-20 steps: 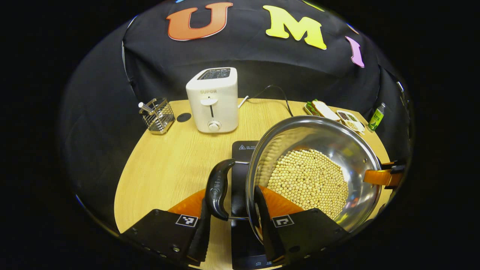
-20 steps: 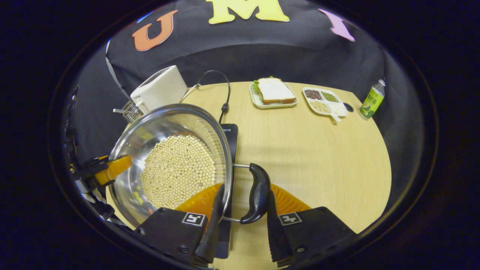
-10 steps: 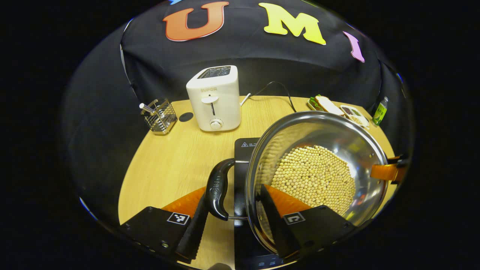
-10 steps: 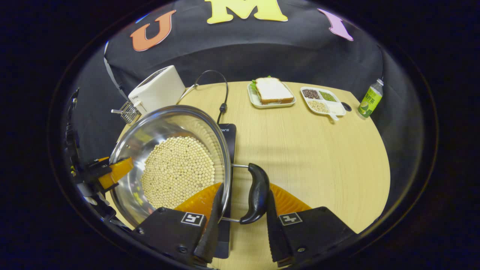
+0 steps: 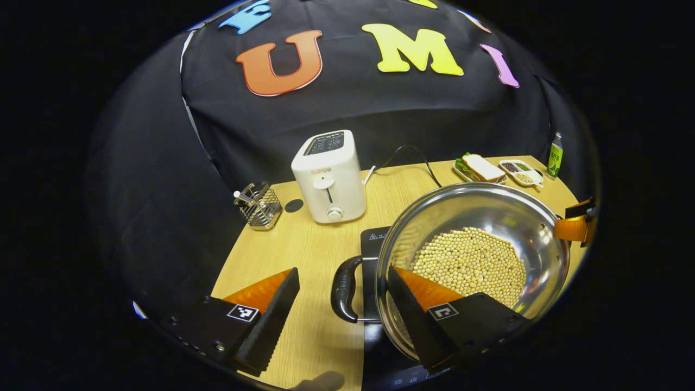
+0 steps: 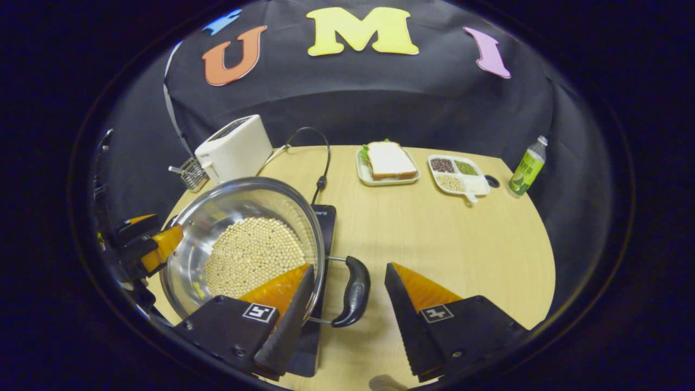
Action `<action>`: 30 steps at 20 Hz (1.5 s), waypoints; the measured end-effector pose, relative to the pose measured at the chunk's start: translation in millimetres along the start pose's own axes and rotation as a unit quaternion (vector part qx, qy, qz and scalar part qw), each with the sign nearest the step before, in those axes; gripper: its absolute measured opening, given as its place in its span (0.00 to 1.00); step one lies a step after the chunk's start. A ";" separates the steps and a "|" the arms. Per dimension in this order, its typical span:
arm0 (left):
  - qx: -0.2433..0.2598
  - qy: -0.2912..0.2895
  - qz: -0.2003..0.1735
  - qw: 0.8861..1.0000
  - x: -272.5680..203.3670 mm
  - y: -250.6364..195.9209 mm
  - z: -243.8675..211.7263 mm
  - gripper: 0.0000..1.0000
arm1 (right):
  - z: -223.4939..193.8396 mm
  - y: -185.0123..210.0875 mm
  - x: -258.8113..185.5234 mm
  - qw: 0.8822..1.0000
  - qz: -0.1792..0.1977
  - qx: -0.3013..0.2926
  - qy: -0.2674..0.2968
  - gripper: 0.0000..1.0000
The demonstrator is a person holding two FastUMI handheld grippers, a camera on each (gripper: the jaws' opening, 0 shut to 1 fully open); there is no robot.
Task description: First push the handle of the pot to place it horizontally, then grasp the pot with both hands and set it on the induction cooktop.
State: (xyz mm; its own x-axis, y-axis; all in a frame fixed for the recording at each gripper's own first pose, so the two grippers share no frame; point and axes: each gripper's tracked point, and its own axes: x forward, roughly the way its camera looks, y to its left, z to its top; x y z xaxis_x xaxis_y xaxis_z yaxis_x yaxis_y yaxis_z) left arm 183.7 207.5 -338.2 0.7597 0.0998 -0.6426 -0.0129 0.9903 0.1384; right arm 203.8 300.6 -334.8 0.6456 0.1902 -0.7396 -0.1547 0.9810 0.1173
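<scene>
The steel pot [image 5: 467, 209], filled with pale beans [image 5: 472, 260], sits on the black induction cooktop [image 5: 372, 241]. Its black side handles lie level. My left gripper [image 5: 342, 271] is open, its fingers spread wide on either side of the near handle [image 5: 343, 290] without touching it. In the right gripper view the pot [image 6: 239, 206] rests on the cooktop [image 6: 324, 217]. My right gripper [image 6: 349, 267] is open around the other handle [image 6: 353, 290], clear of it. Each view catches the opposite gripper at the pot's far rim: the right gripper [image 5: 575, 225] and the left gripper [image 6: 146, 247].
A white toaster [image 5: 328, 176] and a wire rack [image 5: 259, 205] stand behind the pot on the left. A cable [image 6: 320, 157] runs to the cooktop. A sandwich plate [image 6: 386, 161], a divided tray [image 6: 456, 174] and a green bottle [image 6: 524, 165] line the table's far edge.
Both grippers went from shut on the pot's handles to open and drew back. The pot stays put on the cooktop.
</scene>
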 end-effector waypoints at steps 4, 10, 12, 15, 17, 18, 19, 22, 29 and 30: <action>0.008 -0.025 0.022 0.999 -23.9 10.0 20.2 1.00 | 5.7 -7.6 -19.6 1.000 0.003 -0.006 -0.019 0.82; -0.008 -0.085 0.027 0.996 -79.8 -3.3 60.1 0.96 | 26.5 -42.1 -68.3 0.996 0.000 -0.036 -0.079 0.82; -0.019 -0.109 0.024 0.994 -107.4 -18.4 75.9 0.97 | 35.9 -55.3 -91.0 0.993 -0.005 -0.048 -0.105 0.82; -0.028 -0.150 0.025 0.988 -153.0 -43.5 99.9 0.96 | 54.1 -70.3 -133.8 0.986 -0.004 -0.062 -0.153 0.82; -0.033 -0.180 0.026 0.983 -187.8 -62.1 120.9 0.96 | 67.7 -83.6 -167.6 0.979 -0.008 -0.075 -0.189 0.82; -0.035 -0.191 0.024 0.981 -203.7 -70.7 130.3 0.96 | 73.3 -90.6 -185.8 0.976 -0.011 -0.079 -0.204 0.82; -0.039 -0.206 0.023 0.978 -217.8 -76.2 140.3 0.96 | 76.7 -97.0 -202.8 0.973 -0.010 -0.080 -0.218 0.82; -0.055 -0.242 0.016 0.969 -267.6 -101.0 170.1 0.96 | 86.2 -119.5 -250.8 0.966 -0.009 -0.062 -0.252 0.84; -0.057 -0.291 -0.012 0.955 -352.1 -161.5 211.2 0.96 | 98.3 -191.0 -355.7 0.947 -0.032 -0.029 -0.319 0.99; -0.061 -0.295 -0.020 0.953 -358.4 -169.8 215.3 0.96 | 98.7 -201.1 -369.1 0.944 -0.038 -0.029 -0.328 0.99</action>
State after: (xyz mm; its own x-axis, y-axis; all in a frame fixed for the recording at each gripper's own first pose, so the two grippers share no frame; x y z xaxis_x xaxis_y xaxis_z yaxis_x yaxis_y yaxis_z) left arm 53.6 -17.2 30.9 0.9942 0.0265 -0.1043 -0.0256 0.9996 0.0103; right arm 70.4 36.9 -20.0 0.9772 0.1220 -0.1736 -0.1186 0.9925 0.0299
